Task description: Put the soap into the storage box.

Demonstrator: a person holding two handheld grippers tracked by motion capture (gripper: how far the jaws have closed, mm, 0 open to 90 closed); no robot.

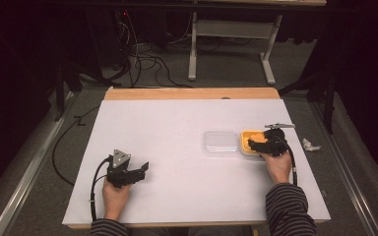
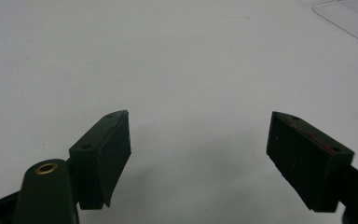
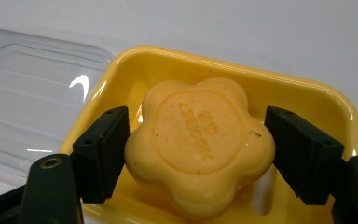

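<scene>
Orange soap (image 3: 199, 144) in a yellow dish (image 3: 307, 91), clear lid (image 3: 32, 93), striped sleeve (image 1: 286, 206).

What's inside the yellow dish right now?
A flower-shaped orange soap bar lies in the yellow dish, embossed face up, with the right gripper straddling it, a jaw at each side. The dish floor under the soap is covered. The clear lid lies beside the dish.

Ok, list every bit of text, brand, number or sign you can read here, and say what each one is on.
Embossed lettering inside the ring on top of the flower-shaped orange soap: there, but too soft and tilted to read.
Yellow soap dish: no text visible.
Clear lid: no text visible.
White table cover: no text or marks to read.
</scene>
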